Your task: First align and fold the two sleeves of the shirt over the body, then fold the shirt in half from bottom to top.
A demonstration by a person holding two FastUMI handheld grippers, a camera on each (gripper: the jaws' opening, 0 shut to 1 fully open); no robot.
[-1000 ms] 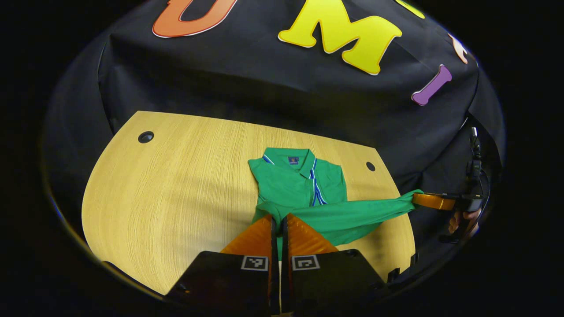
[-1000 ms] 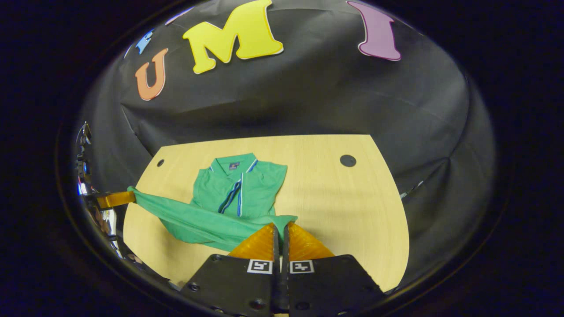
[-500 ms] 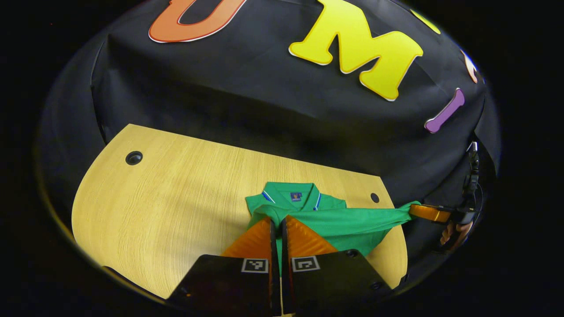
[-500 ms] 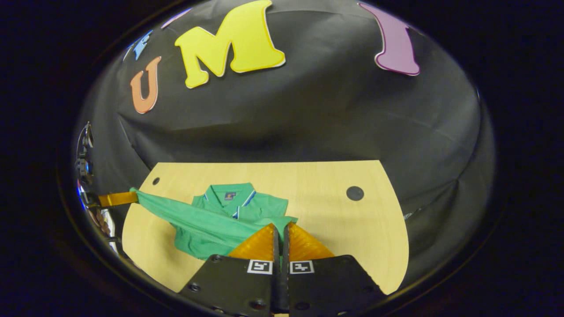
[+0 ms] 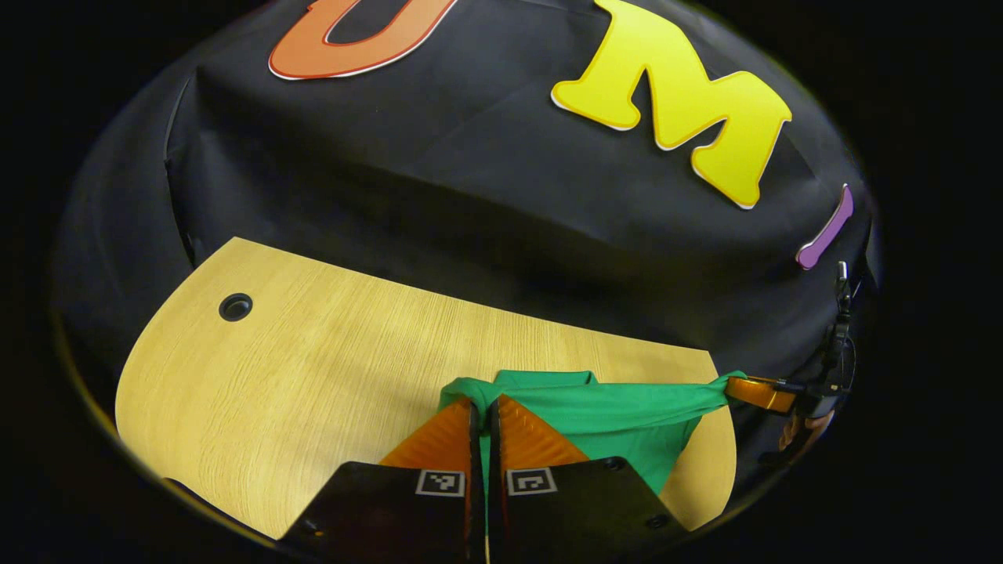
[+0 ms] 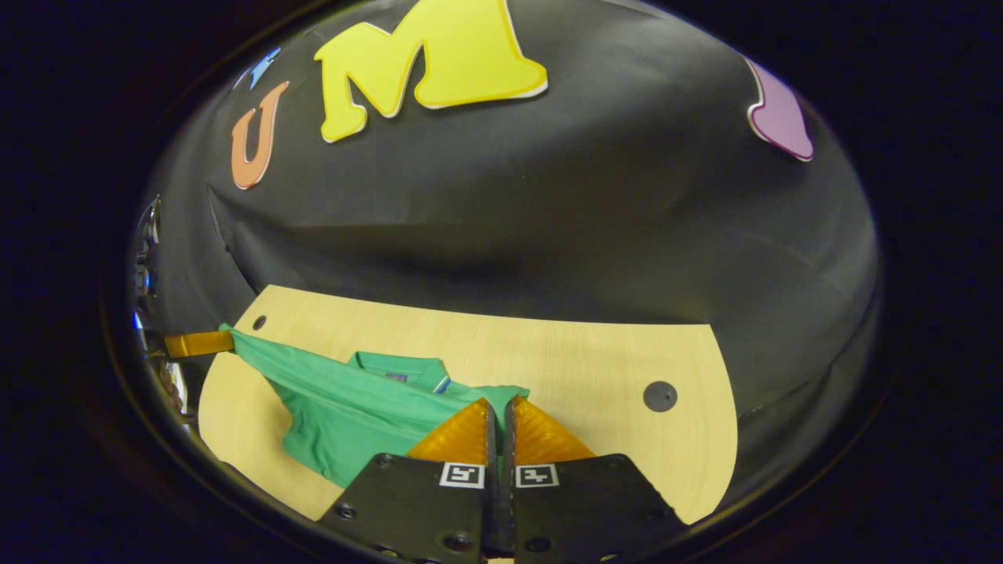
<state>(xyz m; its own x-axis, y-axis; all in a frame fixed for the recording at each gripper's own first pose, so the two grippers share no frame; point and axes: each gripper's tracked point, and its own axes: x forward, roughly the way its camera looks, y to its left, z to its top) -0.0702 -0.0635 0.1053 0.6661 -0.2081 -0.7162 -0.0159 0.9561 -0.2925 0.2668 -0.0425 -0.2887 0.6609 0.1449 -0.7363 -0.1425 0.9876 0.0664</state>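
A green polo shirt lies on the wooden table, its bottom hem lifted and stretched taut between both grippers. My left gripper is shut on one hem corner. My right gripper is shut on the other corner. The raised hem hides most of the body; only the collar peeks out behind it. In the left gripper view the right gripper shows at the far right, with a hand below it. In the right gripper view the left gripper shows at the far left.
Round cable holes sit near the table's back corners. The black cloth wall rises right behind the table's far edge. Bare wood lies to the left of the shirt and to its right.
Both grippers have carried the hem forward toward the collar over the last second. The placket and chest, visible before, are now covered by the lifted fabric. Both stay shut.
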